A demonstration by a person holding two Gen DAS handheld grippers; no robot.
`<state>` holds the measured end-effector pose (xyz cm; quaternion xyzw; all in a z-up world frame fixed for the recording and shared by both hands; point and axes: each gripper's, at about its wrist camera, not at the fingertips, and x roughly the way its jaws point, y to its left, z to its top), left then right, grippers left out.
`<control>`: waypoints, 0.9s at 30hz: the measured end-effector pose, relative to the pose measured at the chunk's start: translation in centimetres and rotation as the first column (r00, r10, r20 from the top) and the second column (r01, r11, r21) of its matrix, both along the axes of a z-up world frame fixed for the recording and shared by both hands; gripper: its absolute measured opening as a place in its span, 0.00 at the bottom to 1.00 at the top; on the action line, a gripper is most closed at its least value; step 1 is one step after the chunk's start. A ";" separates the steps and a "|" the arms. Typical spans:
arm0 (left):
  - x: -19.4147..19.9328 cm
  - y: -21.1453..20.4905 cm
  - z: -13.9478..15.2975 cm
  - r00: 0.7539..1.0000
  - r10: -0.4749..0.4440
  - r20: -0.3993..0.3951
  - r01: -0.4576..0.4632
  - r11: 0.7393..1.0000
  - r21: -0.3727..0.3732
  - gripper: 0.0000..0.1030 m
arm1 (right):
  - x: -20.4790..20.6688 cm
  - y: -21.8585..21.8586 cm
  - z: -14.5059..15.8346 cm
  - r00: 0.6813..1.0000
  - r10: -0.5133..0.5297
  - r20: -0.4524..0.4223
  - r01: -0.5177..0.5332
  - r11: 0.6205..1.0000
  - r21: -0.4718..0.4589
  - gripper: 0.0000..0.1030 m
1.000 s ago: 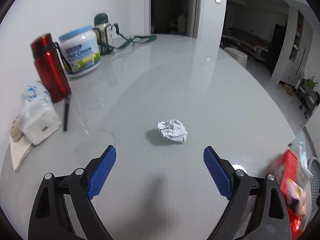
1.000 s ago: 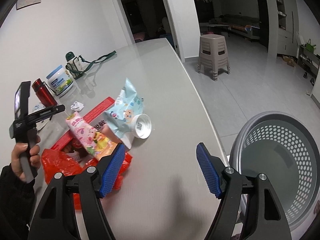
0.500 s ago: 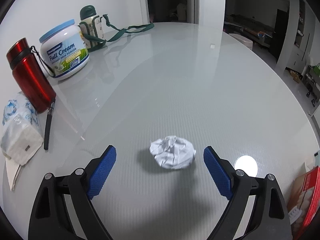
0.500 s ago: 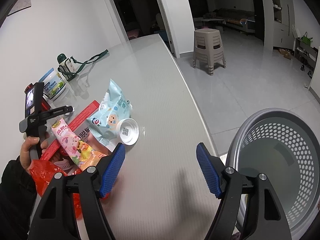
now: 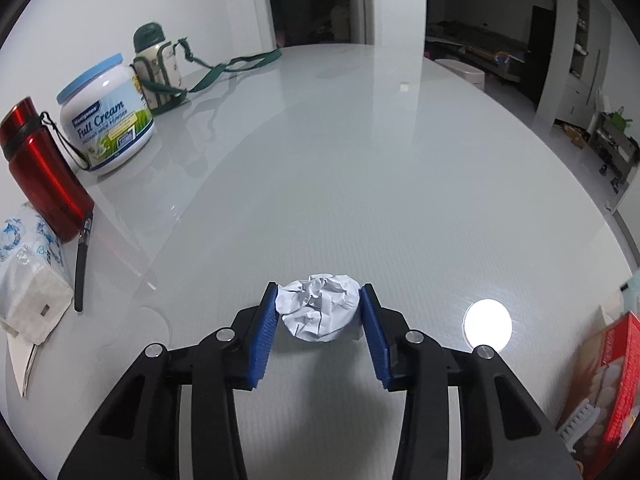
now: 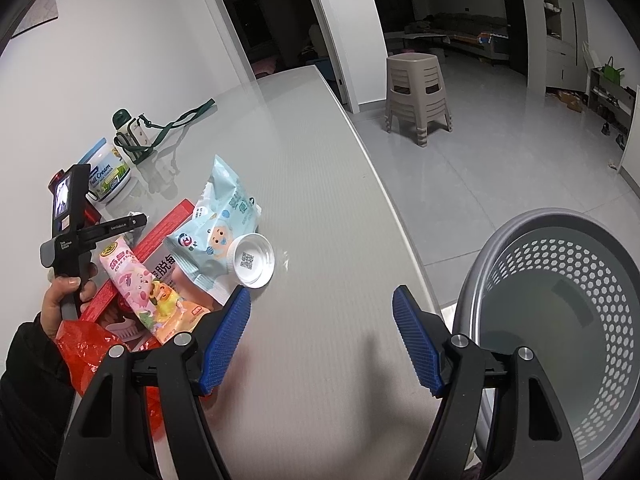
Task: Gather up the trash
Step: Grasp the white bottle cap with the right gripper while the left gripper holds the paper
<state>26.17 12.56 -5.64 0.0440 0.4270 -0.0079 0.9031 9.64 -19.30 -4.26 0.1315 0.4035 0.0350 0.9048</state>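
The crumpled white paper ball (image 5: 318,306) sits low on the pale grey table (image 5: 360,168), pinched between the blue pads of the left gripper (image 5: 319,312) — both pads touch its sides, so it looks gripped. To lift it well, I'd keep the squeeze firm and raise it straight up before swinging toward the grey perforated basket (image 6: 560,320) beside the table edge; paper this loose could slip. The ball is roughly round, slightly wider across the jaws, with no real pointing direction. The right gripper (image 6: 322,338) hangs wide open over bare table, holding nothing — snack wrappers (image 6: 216,224) lie just left of it
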 end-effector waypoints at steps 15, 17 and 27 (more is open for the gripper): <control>-3.8 -0.5 1.8 0.998 -0.004 0.058 0.006 1.000 -0.030 0.39 | 2.2 1.5 -0.3 0.998 0.056 0.003 -0.056 0.998 -0.010 0.68; -4.0 0.0 2.0 0.998 0.014 0.063 -0.012 0.999 -0.035 0.39 | 2.8 2.1 -0.6 0.997 0.075 -0.007 -0.076 0.997 -0.029 0.68; -4.5 0.9 2.3 0.997 0.034 0.070 -0.030 0.998 -0.058 0.39 | 4.2 4.4 -1.2 0.985 0.171 -0.036 -0.175 0.974 -0.146 0.68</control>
